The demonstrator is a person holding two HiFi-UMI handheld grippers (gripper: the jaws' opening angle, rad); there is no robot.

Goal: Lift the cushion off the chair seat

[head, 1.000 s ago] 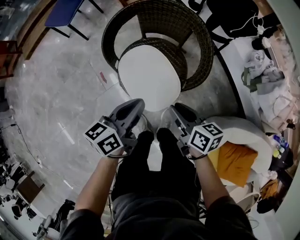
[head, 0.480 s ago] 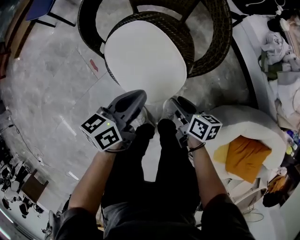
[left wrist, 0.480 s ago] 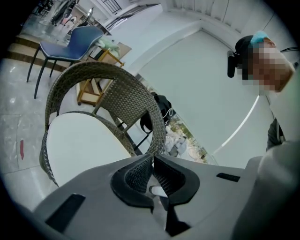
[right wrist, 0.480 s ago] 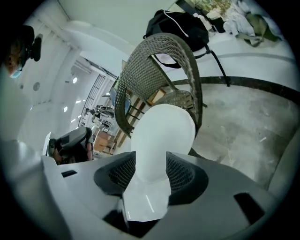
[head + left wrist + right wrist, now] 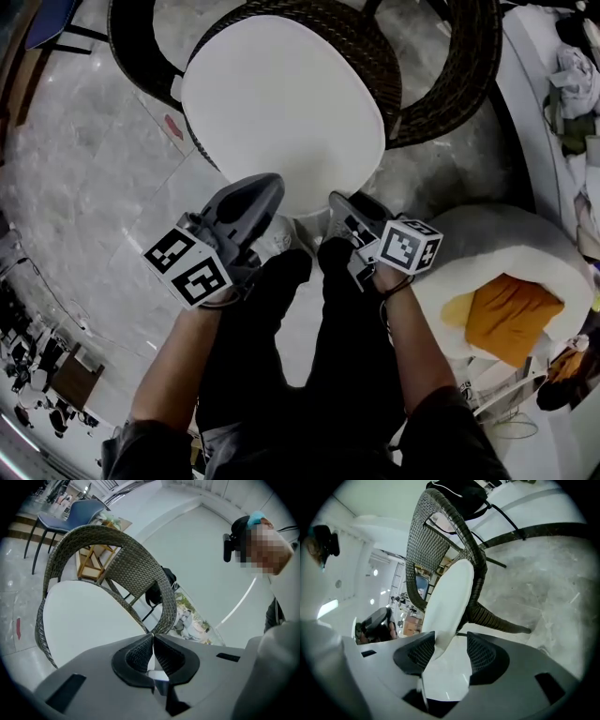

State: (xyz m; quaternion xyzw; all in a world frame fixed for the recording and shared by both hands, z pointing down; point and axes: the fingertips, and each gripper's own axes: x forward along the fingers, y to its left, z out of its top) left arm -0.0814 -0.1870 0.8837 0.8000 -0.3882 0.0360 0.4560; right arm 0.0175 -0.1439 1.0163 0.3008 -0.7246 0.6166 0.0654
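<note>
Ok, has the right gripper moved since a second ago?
Yes. The right gripper has come up to the front edge of the cushion on the chair. Its jaws have just been opening; the cushion's edge lines up between them, not gripped.

No words or numbers could be read anywhere. The cube on the left gripper and the cube on the right gripper showed only black and white square patterns, not letters. A small red mark on the floor was too small to read.
</note>
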